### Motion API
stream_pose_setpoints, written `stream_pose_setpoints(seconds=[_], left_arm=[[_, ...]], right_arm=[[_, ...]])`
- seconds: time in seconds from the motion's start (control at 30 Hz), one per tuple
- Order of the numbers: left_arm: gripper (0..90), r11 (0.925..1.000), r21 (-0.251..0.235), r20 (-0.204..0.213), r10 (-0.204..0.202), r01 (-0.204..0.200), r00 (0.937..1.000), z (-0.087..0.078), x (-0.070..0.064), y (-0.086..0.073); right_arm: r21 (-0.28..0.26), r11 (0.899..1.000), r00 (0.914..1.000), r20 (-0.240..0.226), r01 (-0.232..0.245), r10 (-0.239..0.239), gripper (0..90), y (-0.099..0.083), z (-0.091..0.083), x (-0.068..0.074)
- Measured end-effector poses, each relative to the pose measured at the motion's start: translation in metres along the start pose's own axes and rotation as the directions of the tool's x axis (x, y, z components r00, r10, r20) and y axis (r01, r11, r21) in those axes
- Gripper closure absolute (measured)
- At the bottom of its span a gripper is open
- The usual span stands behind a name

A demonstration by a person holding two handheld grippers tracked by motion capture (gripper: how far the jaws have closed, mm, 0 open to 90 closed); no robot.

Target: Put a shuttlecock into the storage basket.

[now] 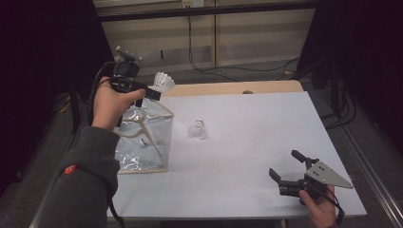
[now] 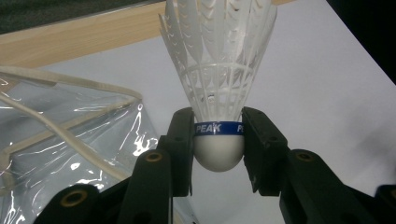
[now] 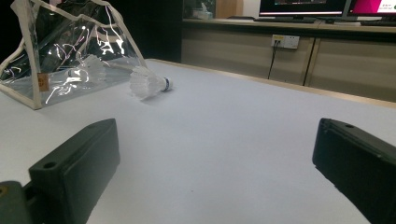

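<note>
- A person at a white-topped counter (image 1: 247, 142) holds a two-jaw gripper in each hand, forearms coming in from the near edge.
- The left gripper (image 1: 151, 93) is raised above the far left part of the counter, its jaws clamped on the rounded cork base of a white shuttlecock (image 1: 163, 82); the left hand (image 1: 110, 105) grips the tool from behind, and a dark sleeve (image 1: 85, 180) with a small red mark covers the forearm.
- In the left gripper view the held shuttlecock (image 2: 218, 84) stands upright between the two black jaws, feathers fanning upward, a blue band reading "PEAK" level with the jaw tips and the white cork bulging below them.
- Directly under that gripper sits a clear plastic bag (image 1: 142, 140) with cream trim and straps, its mouth open toward the top; it rests on the left side of the counter, with something small and pale inside that the right gripper view shows as another shuttlecock (image 3: 88, 67), blurred by the glossy plastic.
- A second loose shuttlecock (image 1: 197, 129) lies on its side on the bare counter, just to the right of the bag and apart from it; from the right gripper view it (image 3: 148, 83) lies with its cork end pointing right.
- The right gripper (image 1: 283, 167), held by the right hand (image 1: 319, 205) near the front right corner, sits low over the counter with its jaws spread wide and nothing between them.
- Cabinets and trailing cables run along the floor beyond the counter.
</note>
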State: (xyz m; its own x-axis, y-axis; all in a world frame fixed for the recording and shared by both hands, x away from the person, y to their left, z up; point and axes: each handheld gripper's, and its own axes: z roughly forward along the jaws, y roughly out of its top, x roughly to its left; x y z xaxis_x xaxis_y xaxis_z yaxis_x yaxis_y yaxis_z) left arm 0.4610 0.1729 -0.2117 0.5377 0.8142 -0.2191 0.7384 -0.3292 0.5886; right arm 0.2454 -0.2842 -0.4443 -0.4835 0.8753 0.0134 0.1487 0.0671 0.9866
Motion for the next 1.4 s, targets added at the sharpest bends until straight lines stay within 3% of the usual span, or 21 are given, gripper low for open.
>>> stream_pose_setpoints(seconds=[0.8, 1.4], left_arm=[[65.6, 0.9996, -0.018, -0.025, -0.023, 0.022, 0.9994, -0.006, 0.007, 0.0], [65.6, 0.9987, -0.024, -0.061, -0.046, 0.045, 0.9971, -0.013, 0.02, -0.006]], right_arm=[[-0.001, 1.0, 1.0, 0.0, 0.001, -0.001, 0.8, 0.0, 0.0, 0.0], [-0.001, 1.0, 1.0, -0.002, -0.002, 0.002, 0.8, 0.0, 0.0, 0.0]])
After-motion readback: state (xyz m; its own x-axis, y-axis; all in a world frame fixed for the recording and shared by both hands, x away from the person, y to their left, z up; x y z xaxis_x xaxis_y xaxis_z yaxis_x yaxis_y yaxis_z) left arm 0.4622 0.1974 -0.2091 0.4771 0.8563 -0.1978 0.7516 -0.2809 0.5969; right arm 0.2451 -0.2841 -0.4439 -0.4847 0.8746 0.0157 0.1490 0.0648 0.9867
